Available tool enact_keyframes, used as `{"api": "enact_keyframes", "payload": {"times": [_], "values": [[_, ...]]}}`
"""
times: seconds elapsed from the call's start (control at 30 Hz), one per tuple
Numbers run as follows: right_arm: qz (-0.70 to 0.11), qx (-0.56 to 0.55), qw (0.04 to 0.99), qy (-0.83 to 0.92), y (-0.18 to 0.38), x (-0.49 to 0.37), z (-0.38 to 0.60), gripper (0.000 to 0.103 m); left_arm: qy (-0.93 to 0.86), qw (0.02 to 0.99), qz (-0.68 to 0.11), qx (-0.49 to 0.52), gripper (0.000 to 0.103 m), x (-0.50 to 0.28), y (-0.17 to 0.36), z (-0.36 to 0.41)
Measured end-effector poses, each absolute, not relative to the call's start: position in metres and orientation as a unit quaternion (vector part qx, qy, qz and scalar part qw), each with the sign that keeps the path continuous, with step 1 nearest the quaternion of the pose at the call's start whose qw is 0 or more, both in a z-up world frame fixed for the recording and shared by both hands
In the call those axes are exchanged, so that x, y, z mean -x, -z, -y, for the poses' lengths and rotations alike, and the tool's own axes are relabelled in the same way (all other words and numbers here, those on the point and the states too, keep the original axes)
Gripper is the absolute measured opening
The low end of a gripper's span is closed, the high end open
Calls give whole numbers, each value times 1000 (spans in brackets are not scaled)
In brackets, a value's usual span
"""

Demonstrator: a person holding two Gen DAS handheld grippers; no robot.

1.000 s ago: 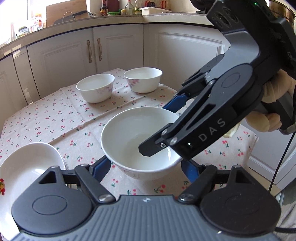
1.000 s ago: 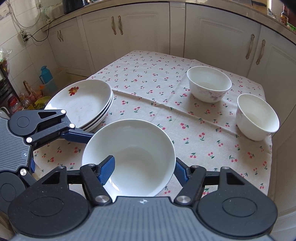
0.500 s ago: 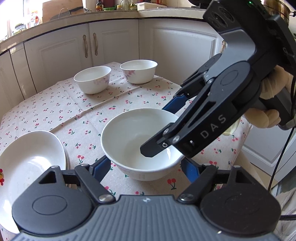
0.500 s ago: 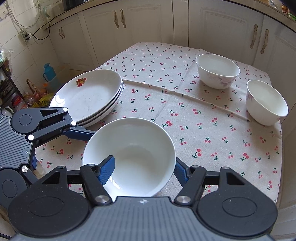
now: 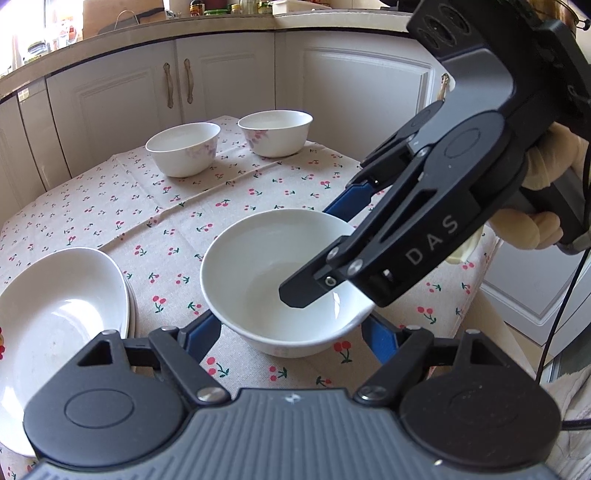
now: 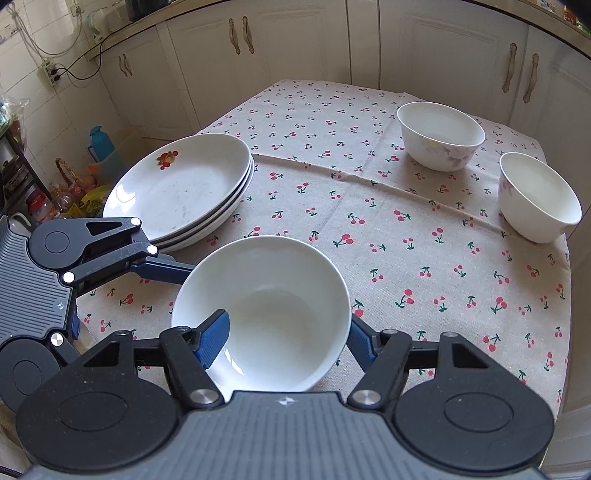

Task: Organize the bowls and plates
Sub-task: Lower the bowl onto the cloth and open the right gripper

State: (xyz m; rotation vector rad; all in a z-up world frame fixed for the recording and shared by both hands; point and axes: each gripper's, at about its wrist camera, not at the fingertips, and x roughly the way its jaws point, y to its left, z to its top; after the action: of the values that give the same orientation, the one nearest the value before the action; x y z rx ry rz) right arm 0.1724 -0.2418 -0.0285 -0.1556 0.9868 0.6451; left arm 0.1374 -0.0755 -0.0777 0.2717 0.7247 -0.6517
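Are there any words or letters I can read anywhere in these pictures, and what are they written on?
"DAS" in pale letters on the side of the right gripper, seen from the left wrist camera.
Bottles and jars on the counter: their labels are too small and blurred to read.
The bowl, stacked plates and cherry tablecloth carry only pictures, no words.

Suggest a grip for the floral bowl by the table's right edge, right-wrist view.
Pinch the rim wall of the floral bowl on its near side, one finger inside and one outside, coming down from above. It stands upright, mouth open, with steep walls. The second floral bowl sits to its left and the table edge runs along its right, so the near side looks freest.
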Motion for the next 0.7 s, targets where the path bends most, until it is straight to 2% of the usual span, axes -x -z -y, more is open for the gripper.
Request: {"api": "enact_keyframes", "payload": {"times": [0.37, 0.43, 0.5, 0.7], "values": [[-461, 71, 830, -306, 31, -173, 241, 77, 314, 875, -348, -123, 84, -140, 79, 74], [-455, 73, 833, -305, 30, -172, 241, 90, 316, 874, -347, -123, 87, -140, 79, 74], [-445, 76, 839, -304, 28, -171, 240, 97, 320, 873, -346, -124, 89, -139, 79, 74], [-432, 70, 849, -296, 22, -171, 246, 100, 326, 870, -348, -128, 89, -136, 79, 72]]}}
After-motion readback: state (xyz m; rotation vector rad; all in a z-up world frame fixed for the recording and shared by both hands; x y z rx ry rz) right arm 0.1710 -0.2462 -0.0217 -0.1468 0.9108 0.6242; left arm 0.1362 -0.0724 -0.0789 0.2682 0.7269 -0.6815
